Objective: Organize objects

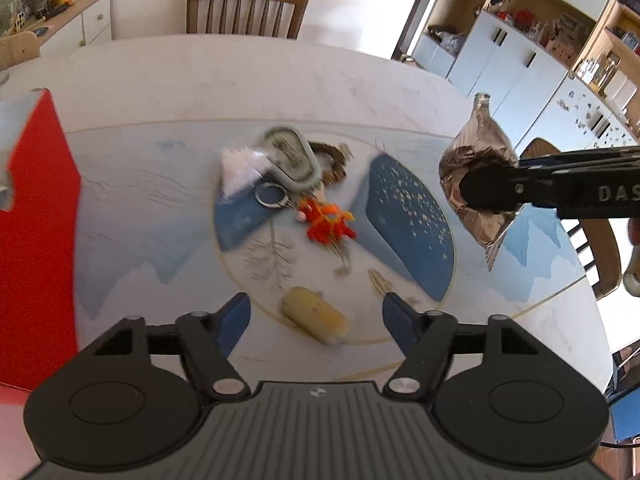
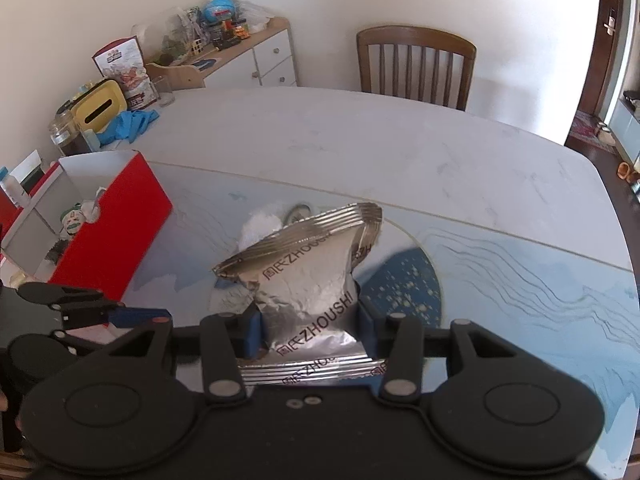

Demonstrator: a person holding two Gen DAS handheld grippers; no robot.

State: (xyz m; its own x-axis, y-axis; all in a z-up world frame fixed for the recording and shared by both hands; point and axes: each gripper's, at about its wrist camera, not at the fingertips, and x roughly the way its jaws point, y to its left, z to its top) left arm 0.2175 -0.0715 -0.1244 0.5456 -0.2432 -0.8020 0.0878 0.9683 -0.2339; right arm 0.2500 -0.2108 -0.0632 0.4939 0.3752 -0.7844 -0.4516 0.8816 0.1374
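My right gripper (image 2: 310, 328) is shut on a crinkled silver foil pouch (image 2: 304, 284), held above the table; in the left wrist view the pouch (image 1: 476, 152) hangs at the right. My left gripper (image 1: 316, 316) stands open, no pad touching anything. Below its gap a blurred yellow corn-like piece (image 1: 314, 316) lies on the round blue-and-white mat (image 1: 408, 216). Farther back on the mat are a grey carabiner (image 1: 290, 156), a key ring (image 1: 269, 194), a white fluffy thing (image 1: 240, 168) and an orange toy figure (image 1: 326, 220). A red box (image 2: 116, 236) with white dividers stands open at the left.
A wooden chair (image 2: 416, 68) stands behind the table. At the table's far left are a yellow tissue box (image 2: 98, 110), a glass jar (image 2: 66, 134) and a blue cloth (image 2: 128, 124). A small green-and-white figure (image 2: 74, 220) sits inside the box. Cupboards (image 1: 520, 60) line the right.
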